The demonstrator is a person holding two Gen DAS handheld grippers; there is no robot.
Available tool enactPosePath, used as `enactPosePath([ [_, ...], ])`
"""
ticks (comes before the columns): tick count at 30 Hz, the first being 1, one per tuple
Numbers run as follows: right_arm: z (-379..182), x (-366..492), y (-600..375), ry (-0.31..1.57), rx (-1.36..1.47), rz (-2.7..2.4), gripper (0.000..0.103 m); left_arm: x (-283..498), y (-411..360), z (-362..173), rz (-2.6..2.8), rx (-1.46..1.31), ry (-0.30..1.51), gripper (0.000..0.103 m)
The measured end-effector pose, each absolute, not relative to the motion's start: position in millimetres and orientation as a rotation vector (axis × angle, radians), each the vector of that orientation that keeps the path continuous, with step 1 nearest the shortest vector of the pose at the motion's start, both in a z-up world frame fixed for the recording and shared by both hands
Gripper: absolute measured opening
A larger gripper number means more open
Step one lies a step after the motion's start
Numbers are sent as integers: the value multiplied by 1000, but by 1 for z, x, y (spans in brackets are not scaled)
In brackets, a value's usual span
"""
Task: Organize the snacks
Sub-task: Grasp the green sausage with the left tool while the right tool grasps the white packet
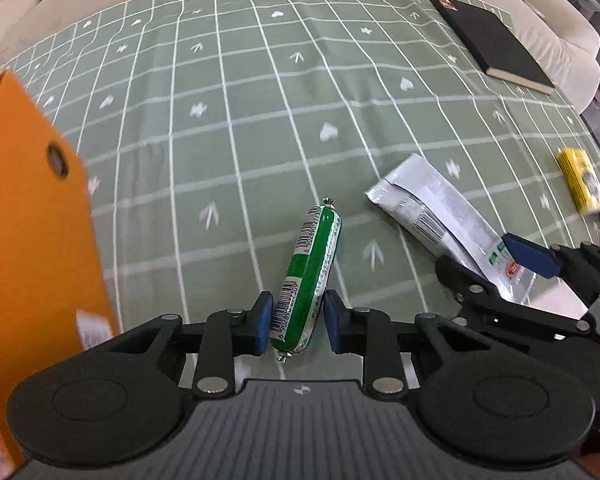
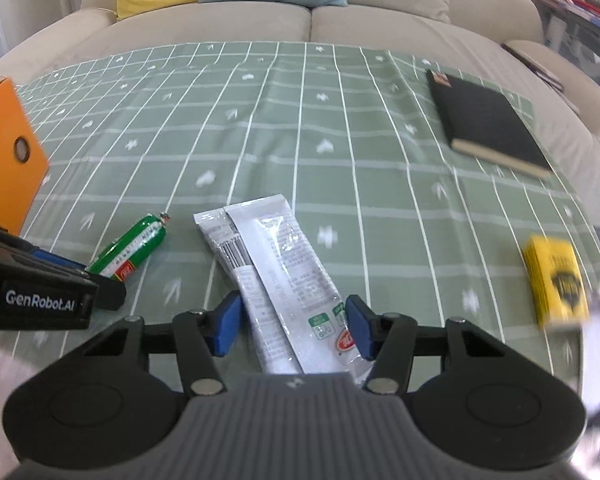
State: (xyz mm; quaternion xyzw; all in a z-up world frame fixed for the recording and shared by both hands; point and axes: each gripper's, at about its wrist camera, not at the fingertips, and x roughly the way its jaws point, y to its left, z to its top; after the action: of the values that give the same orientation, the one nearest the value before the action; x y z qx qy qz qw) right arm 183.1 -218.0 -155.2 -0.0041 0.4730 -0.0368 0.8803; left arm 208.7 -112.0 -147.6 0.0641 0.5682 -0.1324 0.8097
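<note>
While our left hand-held gripper (image 1: 296, 322) clamps the green plastic-wrapped sausage (image 1: 308, 276) and our right hand-held gripper (image 2: 292, 326) pinches the silvery foil snack pouch (image 2: 276, 264), both at six o'clock over the desk (image 2: 340, 140), either slick wrapper could slip during transfer.

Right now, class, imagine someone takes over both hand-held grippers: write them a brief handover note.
Left hand-held gripper: shut on the green sausage, which points away from it over the checked cloth.
Right hand-held gripper: shut on the near end of the white packet.
Orange box: stands at far left.
Yellow box: lies at right, untouched.
Black notebook: far right, not a snack.
Done: both snacks gripped.
Left: probably put both into the orange box, then fetch the yellow box.
</note>
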Motion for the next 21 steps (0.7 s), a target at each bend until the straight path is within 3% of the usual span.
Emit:
enactPosePath([
  [14, -147, 94, -197, 1048, 40, -81, 55, 128, -80, -146, -302, 98, 1186, 30],
  [19, -148, 87, -192, 1011, -7, -36, 59, 125, -79, -146, -339, 108, 1153, 31],
  [21, -146, 86, -194, 993, -22, 2, 65, 122, -77, -144, -360, 108, 1127, 36],
])
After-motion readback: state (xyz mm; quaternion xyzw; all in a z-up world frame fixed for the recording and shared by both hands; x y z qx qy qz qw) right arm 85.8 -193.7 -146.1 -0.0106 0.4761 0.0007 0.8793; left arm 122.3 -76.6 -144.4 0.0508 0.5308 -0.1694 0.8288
